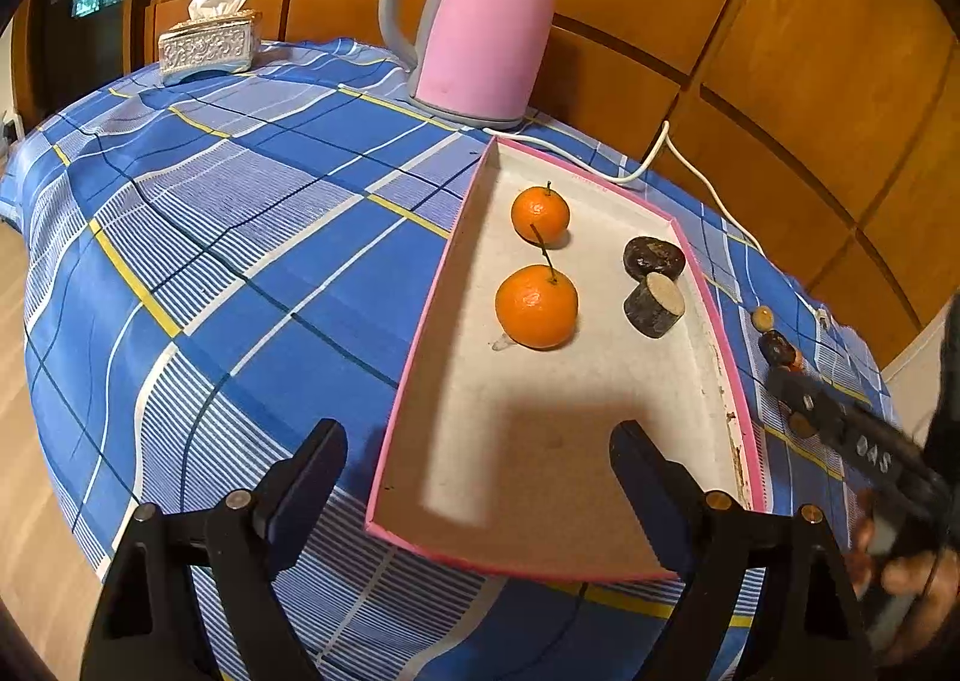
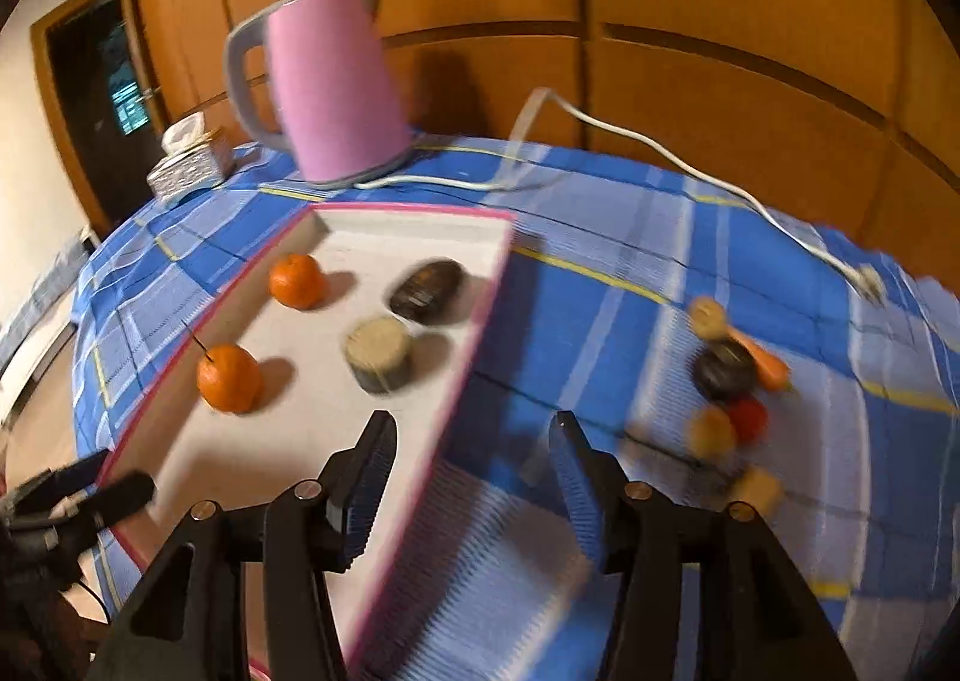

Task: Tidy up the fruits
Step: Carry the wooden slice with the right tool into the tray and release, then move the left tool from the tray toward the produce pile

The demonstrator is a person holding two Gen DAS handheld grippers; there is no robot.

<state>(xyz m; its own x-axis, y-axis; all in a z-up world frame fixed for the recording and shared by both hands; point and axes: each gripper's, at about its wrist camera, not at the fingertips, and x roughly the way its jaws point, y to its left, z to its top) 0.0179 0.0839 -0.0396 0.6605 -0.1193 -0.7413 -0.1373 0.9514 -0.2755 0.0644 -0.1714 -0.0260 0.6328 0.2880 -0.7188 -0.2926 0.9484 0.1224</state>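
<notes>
A pink-rimmed tray (image 1: 717, 321) lies on the blue checked cloth. It holds two oranges (image 1: 540, 213) (image 1: 536, 306) and two dark cut pieces (image 1: 653, 256) (image 1: 654, 304). My left gripper (image 1: 480, 477) hovers open over the tray's near end with nothing in it. My right gripper (image 2: 474, 459) is open and holds nothing, its fingers straddling the tray's right rim (image 2: 480, 345). To its right on the cloth lies a cluster of loose pieces: a dark round one (image 2: 723, 369), an orange one (image 2: 765, 360), a red one (image 2: 749, 417) and tan ones (image 2: 711, 432). The right wrist view is blurred.
A pink kettle (image 1: 486, 21) stands behind the tray, and its white cord (image 1: 660, 153) trails over the cloth to the right. At the far left corner sits a silver tissue box (image 1: 210, 42). Wooden panels back the table. The cloth drops off at the near and left edges.
</notes>
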